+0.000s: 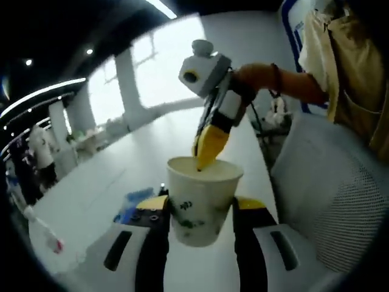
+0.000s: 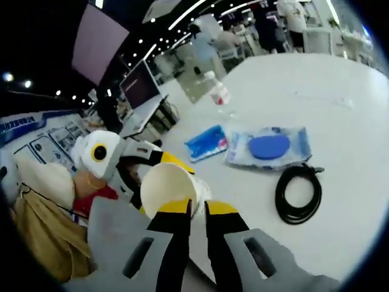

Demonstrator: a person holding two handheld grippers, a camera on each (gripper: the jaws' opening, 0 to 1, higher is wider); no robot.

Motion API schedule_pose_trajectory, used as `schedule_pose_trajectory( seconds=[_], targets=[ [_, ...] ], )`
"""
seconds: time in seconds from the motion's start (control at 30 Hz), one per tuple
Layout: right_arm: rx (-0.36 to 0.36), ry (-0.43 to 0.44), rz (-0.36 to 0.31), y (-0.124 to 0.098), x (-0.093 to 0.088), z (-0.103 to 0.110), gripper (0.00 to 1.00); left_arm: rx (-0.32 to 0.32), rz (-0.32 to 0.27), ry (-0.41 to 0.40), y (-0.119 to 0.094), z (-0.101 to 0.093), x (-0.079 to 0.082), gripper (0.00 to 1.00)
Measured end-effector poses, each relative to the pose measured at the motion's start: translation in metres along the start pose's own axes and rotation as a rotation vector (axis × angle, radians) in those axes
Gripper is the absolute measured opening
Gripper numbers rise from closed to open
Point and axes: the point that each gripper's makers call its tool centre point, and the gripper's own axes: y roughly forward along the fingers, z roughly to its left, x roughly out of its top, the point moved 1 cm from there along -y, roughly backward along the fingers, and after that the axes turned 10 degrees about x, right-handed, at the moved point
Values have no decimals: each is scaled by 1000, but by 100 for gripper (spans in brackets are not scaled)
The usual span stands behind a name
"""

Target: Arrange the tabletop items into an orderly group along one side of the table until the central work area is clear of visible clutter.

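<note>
Left gripper view, left to right. Lower left of frame: a clear plastic bottle with a red cap (image 1: pixel 44 231) lies on the white table (image 1: pixel 91 194). Just left of centre, a blue plastic packet (image 1: pixel 135 204) rests on the table, partly hidden behind the left tool (image 1: pixel 199 220). Centre: the left tool's two black jaws with yellow tips stand on either side of a white paper cup with a green printed pattern (image 1: pixel 200 204) and press its walls, so this tool holds the cup, upright, above the table. The right tool (image 1: pixel 208 152) comes in from upper centre, its yellow tips reaching the cup's rim; from here I cannot tell whether they pinch it. Right of frame: a grey mesh chair back (image 1: pixel 331 194) and a person's arm in an orange sleeve (image 1: pixel 285 82).

Right gripper view, left to right. Lower centre: the right tool (image 2: pixel 191 208) is narrow, its yellow tips set close on the near rim of the paper cup (image 2: pixel 167 188); the left tool (image 2: pixel 143 159) grips the cup from behind. Centre: the blue packet (image 2: pixel 206 143) lies flat. To its right, a clear bag with a round blue disc inside (image 2: pixel 268 147). Lower right of that, a coiled black cable (image 2: pixel 298 193) lies just beside the bag. Upper centre, the bottle (image 2: pixel 217 91) lies further back on the table (image 2: pixel 340 91).
</note>
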Motion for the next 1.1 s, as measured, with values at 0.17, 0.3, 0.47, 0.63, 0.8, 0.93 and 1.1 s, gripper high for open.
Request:
schedule_pose_trajectory(
  seconds=[0.17,0.3,0.47,0.63,0.8,0.93,1.1],
  targets=[
    [-8,-24,-91,-4,17,-1,32,20,-29,-91,-2,4,4,38],
    [-15,-44,-133,-7,24,-2,44,34,-34,-152,-2,9,4,38],
    [-62,-105,-157,-11,26,-10,64,57,-26,-194,-3,13,1,38],
    [-92,-147,-149,-13,24,-14,84,87,-14,-205,-5,19,-3,38],
    [-145,-188,-130,-16,17,-23,99,148,-14,-220,-6,32,-6,38],
    [-150,-180,-134,-21,14,-25,99,170,-15,-234,-7,38,-7,38],
    [-161,-195,-138,-27,9,-28,99,211,-1,-230,-8,48,-12,38]
  ],
)
